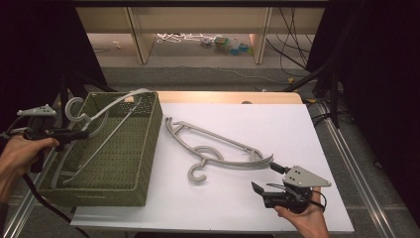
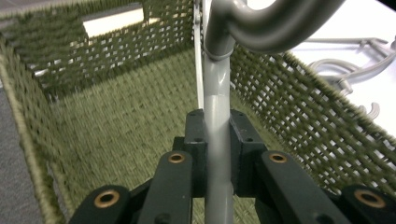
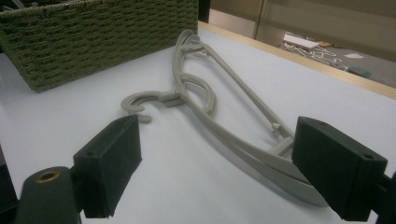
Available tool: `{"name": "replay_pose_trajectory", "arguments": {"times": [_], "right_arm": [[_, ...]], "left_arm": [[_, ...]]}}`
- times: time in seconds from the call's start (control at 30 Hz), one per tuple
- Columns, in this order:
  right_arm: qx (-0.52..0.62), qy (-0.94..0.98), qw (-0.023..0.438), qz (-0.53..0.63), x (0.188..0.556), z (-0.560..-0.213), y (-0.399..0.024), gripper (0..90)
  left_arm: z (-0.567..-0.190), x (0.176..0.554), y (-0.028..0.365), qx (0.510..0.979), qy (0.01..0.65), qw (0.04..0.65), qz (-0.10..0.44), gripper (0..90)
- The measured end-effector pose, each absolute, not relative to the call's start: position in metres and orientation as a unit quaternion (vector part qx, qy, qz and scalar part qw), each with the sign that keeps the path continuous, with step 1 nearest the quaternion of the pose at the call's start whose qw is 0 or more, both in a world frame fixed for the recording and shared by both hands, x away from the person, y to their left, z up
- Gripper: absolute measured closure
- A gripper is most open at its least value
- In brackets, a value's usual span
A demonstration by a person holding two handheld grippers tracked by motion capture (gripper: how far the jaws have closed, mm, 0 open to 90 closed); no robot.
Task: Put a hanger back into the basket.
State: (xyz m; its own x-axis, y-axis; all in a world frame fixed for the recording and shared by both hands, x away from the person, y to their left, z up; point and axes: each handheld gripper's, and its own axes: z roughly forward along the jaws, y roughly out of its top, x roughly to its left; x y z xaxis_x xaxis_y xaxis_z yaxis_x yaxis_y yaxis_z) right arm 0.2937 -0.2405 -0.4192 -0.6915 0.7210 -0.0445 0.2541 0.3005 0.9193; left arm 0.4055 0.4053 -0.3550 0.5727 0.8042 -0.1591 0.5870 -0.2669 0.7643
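The left gripper (image 1: pixel 74 133) is clamped on the neck of a grey hanger (image 1: pixel 106 126), just below its hook, and holds it over the woven green basket (image 1: pixel 148 148) at the table's 9 o'clock side. In the left gripper view the jaws press on the neck from both sides, with the basket floor beneath. The hanger leans: its far shoulder juts over the basket's rim toward 12 o'clock, and its bar slants down inside.

To finish this step well, the person likely needs to tip the hanger flatter so both ends clear the walls, lower it to the floor, and only then release.

The right gripper (image 1: pixel 270 178) rests at 5 o'clock, jaws wide apart and holding nothing, aimed at the second hanger (image 1: pixel 218 148) lying flat on the white table (image 1: pixel 277 129).
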Motion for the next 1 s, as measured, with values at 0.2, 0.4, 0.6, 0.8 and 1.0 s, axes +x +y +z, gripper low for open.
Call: {"name": "replay_pose_trajectory", "arguments": {"times": [0.2,0.4,0.6,0.8,1.0], "right_arm": [[0.315,0.775,0.230,0.497,0.293,-0.419,-0.241,16.8],[0.314,0.772,0.235,0.500,0.294,-0.419,-0.241,16.8],[0.313,0.773,0.233,0.501,0.294,-0.419,-0.241,16.7],[0.313,0.773,0.233,0.501,0.294,-0.419,-0.241,16.8],[0.312,0.773,0.233,0.501,0.294,-0.419,-0.241,16.7]], "left_arm": [[-0.363,0.407,0.401,0.792,0.439,0.407,0.121,79.6],[-0.370,0.416,0.397,0.800,0.450,0.380,0.114,79.5],[-0.386,0.428,0.389,0.809,0.467,0.342,0.101,79.4],[-0.403,0.439,0.384,0.800,0.494,0.328,0.093,79.3],[-0.411,0.440,0.395,0.774,0.527,0.339,0.092,78.5]]}}
